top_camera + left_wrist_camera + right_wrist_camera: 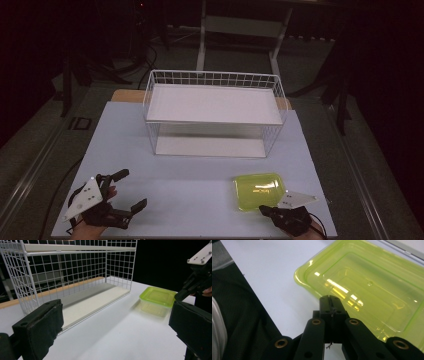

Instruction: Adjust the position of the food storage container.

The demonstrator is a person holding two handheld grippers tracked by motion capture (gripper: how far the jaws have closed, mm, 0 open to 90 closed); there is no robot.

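Your lidded container (pixel 260 191) sits on the table (pixel 200 200) near its front right, just ahead of your right gripper (pixel 266 210). The wire rack (pixel 215 112) stands behind, mid-table; your left gripper (pixel 131 188) is front left.

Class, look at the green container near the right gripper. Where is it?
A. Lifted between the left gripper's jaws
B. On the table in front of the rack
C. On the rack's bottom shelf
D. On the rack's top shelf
B: the green container sits on the table, in front of the wire rack.

White table (pixel 200 200): wire rack (pixel 214 117), green container (pixel 259 191)
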